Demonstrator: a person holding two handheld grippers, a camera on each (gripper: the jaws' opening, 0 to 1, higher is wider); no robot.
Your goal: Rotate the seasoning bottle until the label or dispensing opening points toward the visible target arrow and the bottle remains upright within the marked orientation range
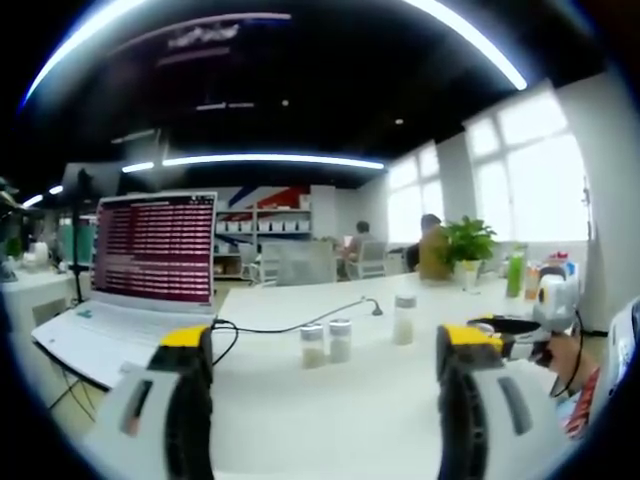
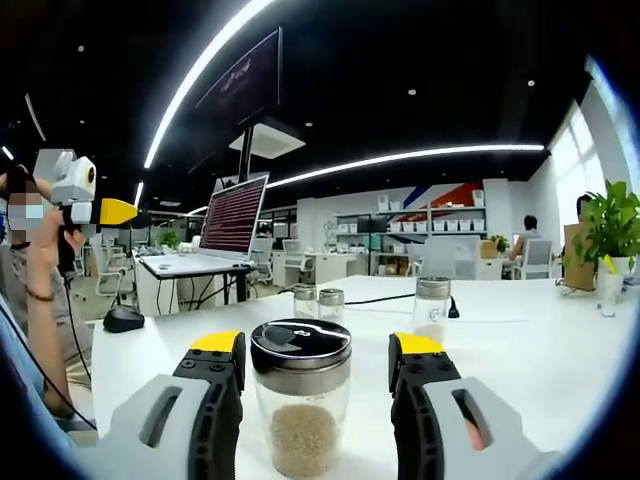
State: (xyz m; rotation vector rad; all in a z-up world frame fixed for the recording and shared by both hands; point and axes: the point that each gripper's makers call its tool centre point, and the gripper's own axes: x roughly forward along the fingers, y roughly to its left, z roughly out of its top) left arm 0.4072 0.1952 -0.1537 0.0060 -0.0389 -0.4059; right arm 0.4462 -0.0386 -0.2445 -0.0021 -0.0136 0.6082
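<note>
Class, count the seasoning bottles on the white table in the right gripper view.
4: one between the right tool's jaws, two side by side behind it, one farther right. Others may be hidden.

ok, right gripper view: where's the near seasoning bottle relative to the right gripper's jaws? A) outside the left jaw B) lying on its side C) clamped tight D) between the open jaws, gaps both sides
D: the seasoning bottle stands upright between the right gripper jaws, with a gap showing on each side.
</note>
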